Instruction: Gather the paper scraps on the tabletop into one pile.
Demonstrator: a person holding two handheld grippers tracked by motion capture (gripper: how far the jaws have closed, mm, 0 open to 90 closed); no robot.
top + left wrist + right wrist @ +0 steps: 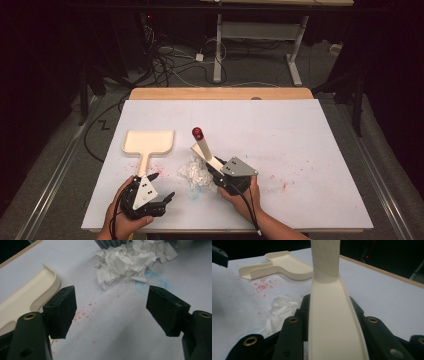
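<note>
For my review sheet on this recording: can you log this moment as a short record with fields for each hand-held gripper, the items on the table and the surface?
left hand-held gripper: open, holding nothing, beside the dustpan handle
right hand-held gripper: shut on the cream plastic brush with a red-capped handle
cream plastic dustpan: flat on the sheet, untouched
crumpled white paper scraps: piled between the two grippers, by the brush
white table sheet: red specks and a blue smear

Dustpan (149,141) smooth cream plastic; brush handle (332,322) same, matt; wad (130,257) crumpled white paper.
</note>
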